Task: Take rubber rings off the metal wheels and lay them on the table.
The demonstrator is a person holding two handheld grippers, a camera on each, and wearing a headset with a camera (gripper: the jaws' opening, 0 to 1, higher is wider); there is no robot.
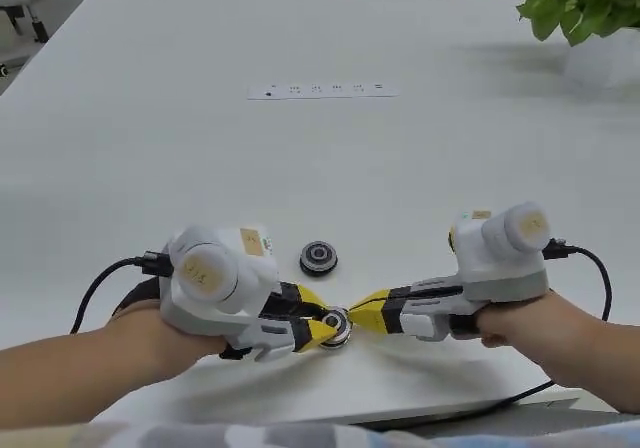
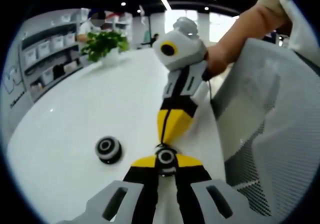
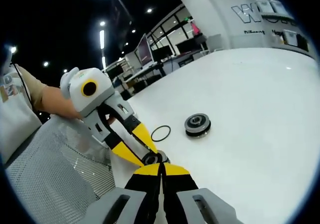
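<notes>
At the near edge of the table the left gripper is clamped on a small metal wheel. The right gripper meets it from the opposite side with its jaws pressed together and their tips at the wheel's rim; whether they pinch a ring there cannot be told. Just beyond, a second wheel lies flat on the table, and the right gripper view shows a loose black rubber ring near it, not touching. Farther off are a power strip and a plant.
</notes>
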